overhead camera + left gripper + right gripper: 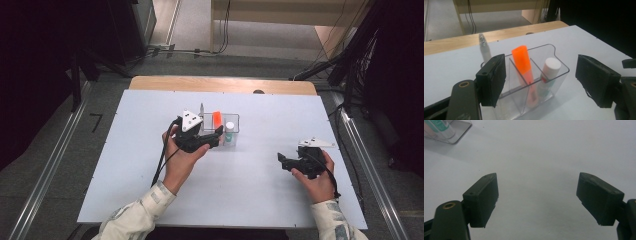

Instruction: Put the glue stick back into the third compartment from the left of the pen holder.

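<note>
**Approaching the clear organizer with open fingers**

You hold the left gripper (540, 82) just before the clear organizer (556, 53) on the table (260, 185), fingers (492, 80) spread wide and empty. Its compartments hold an orange highlighter (522, 60), a white-capped tube (549, 72) and a pen (484, 48). Your right gripper (537, 200) rests well apart, fingers wide, gripping nothing.

The organiser (556, 65) is clear, glossy plastic — its thin walls catch the light and show the contents through them. In its middle compartment the orange highlighter (523, 62) has a smooth, slightly translucent plastic cap; to its right the glue stick (550, 70) wears a matt white cap; at the far left stands a pale, glossy pen (484, 48). The table (250, 190) top is a matt white sheet, with bare light wood along its far edge. The left gripper (540, 80) has matt black pads — slightly rough at the edges.
</note>
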Tool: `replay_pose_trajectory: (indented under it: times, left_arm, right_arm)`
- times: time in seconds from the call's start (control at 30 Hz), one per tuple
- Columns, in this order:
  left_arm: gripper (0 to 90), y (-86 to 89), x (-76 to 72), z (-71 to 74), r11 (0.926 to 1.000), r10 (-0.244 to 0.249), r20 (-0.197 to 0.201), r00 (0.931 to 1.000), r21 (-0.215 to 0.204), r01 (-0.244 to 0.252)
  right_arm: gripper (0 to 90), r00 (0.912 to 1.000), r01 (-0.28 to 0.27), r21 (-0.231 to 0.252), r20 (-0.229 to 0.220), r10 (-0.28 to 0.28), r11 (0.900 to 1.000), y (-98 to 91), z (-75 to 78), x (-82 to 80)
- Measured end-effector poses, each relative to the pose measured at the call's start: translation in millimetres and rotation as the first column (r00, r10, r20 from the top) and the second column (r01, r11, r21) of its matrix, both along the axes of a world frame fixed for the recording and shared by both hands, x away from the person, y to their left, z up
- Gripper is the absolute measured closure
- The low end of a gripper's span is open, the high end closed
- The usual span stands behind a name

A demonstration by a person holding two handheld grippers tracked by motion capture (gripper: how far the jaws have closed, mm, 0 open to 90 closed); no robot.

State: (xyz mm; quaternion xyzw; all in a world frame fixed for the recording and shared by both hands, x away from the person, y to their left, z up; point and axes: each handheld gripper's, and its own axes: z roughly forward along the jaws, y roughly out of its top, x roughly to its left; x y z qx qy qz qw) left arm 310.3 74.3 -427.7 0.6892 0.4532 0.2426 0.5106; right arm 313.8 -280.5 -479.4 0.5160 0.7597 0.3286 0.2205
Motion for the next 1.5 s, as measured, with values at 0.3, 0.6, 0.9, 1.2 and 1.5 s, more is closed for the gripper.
replay_pose_trajectory:
  times: [0.3, 0.6, 0.9, 1.2, 1.5]
  left_arm:
    - [24.6, 18.8, -9.4, -9.2, 0.9998, 0.018, -0.019, 0.9997, 0.005, -0.018]
    - [24.2, 54.1, -18.8, -24.7, 0.9966, 0.082, -0.032, 0.9961, -0.002, -0.082]
    - [23.2, 90.5, -27.1, -35.5, 0.9887, 0.149, -0.05, 0.9875, -0.007, -0.15]
    - [23.2, 121.0, -34.9, -49.5, 0.9798, 0.2, -0.068, 0.9775, 0.023, -0.199]
    - [23.2, 144.2, -38.0, -62.3, 0.9694, 0.243, -0.092, 0.9656, 0.056, -0.239]
  right_arm:
    - [16.6, 1.0, -0.002, -0.005, 0.003, 0.002, 1.0, -0.4, 0.0, -0.2]
    - [16.6, 1.0, 0.0, 0.0, 0.005, 0.0, 1.0, -2.0, 0.8, -1.6]
    - [16.5, 1.0, -0.002, 0.0, 0.006, 0.002, 1.0, -1.5, 1.0, -2.1]
    - [16.4, 0.9999, 0.001, 0.001, 0.01, -0.001, 1.0, -2.2, 1.4, -2.8]
    - [16.2, 0.9999, 0.014, 0.005, 0.008, -0.014, 0.9999, -6.8, 2.1, -5.4]
